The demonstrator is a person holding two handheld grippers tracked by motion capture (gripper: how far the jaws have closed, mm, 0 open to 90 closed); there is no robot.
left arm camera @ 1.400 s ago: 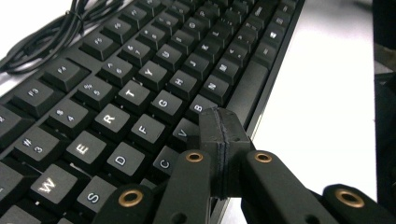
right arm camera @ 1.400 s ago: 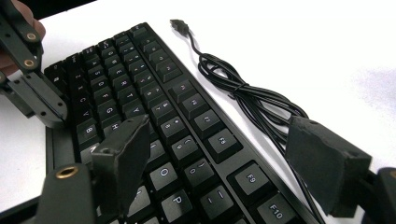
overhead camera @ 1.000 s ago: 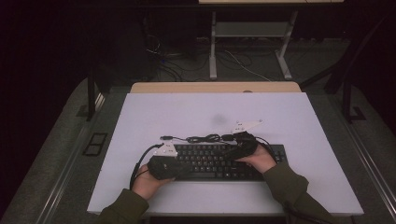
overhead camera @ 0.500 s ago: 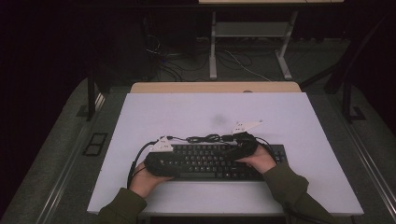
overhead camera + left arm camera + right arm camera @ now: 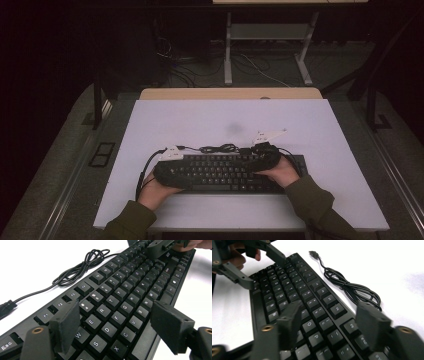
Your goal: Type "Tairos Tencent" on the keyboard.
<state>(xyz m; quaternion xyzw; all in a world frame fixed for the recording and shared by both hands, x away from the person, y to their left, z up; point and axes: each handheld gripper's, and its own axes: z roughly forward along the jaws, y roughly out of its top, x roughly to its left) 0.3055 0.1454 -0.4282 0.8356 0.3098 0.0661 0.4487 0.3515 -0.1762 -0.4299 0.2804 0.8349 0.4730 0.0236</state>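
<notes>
White table [image 5: 200, 120] bears keyboard [image 5: 225, 172], cable [image 5: 220, 148].

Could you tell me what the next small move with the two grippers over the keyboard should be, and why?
Probably close the right gripper on the keyboard. Its jaws have just been closing and straddle the keyboard's width, not yet pressing, while the left gripper, whose jaws have just been opening, stands spread over the other end.

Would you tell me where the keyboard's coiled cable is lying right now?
In the high view, the coiled cable lies on the white table just behind the keyboard, between the two grippers.
</notes>
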